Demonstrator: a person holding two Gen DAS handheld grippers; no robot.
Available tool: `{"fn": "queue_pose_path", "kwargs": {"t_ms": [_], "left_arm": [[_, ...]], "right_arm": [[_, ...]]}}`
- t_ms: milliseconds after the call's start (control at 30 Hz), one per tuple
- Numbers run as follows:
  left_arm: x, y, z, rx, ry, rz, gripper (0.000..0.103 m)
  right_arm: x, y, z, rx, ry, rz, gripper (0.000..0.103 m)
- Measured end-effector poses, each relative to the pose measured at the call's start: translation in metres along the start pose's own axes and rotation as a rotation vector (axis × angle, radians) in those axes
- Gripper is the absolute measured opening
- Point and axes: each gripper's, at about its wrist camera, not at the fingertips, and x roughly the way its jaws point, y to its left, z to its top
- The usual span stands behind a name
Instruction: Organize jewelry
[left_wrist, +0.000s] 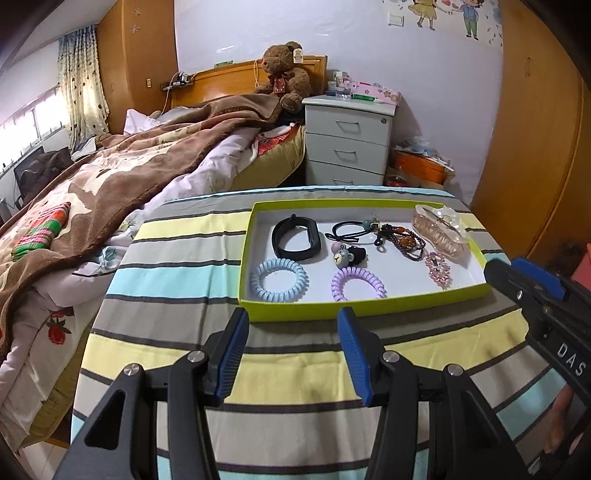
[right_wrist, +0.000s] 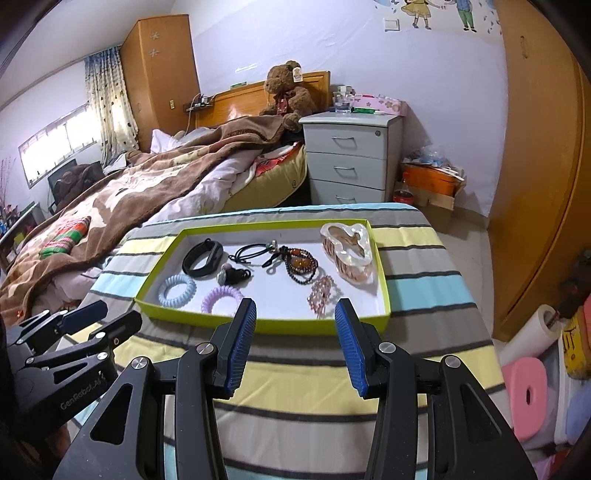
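Observation:
A lime-green tray (left_wrist: 369, 305) (right_wrist: 258, 325) with a white floor lies on the striped cloth. In it lie a black band (left_wrist: 295, 236) (right_wrist: 203, 256), a blue coil hair tie (left_wrist: 279, 279) (right_wrist: 176, 290), a purple coil hair tie (left_wrist: 358, 283) (right_wrist: 222, 298), a bear hair tie (left_wrist: 349, 255), a black cord tie (left_wrist: 349, 229), a dark bead bracelet (left_wrist: 402, 240) (right_wrist: 301, 264), a pink crystal piece (left_wrist: 437, 269) (right_wrist: 323, 291) and a clear pink claw clip (left_wrist: 441, 230) (right_wrist: 349, 254). My left gripper (left_wrist: 291, 321) is open and empty before the tray's near wall. My right gripper (right_wrist: 295, 312) is open and empty over the near wall.
The striped table (left_wrist: 295, 384) stands against a bed with a brown blanket (left_wrist: 110, 177). A white three-drawer nightstand (left_wrist: 347, 144) and an orange box (left_wrist: 421, 166) stand behind. A wooden wardrobe (right_wrist: 539, 166) is at right, with foam pads (right_wrist: 524, 395) on the floor.

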Motion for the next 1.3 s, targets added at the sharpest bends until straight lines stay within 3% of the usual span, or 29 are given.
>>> {"fn": "queue_pose_path", "kwargs": {"t_ms": [200, 1300], "left_arm": [[-0.009, -0.006, -0.008, 0.028, -0.016, 0.023, 0.052], [-0.021, -0.01, -0.023, 0.032, -0.009, 0.003, 0.052]], "right_arm": [[-0.009, 0.002, -0.011, 0.005, -0.003, -0.001, 0.045], [-0.021, 0.008, -0.025, 0.016, -0.006, 0.012, 0.045]]}}
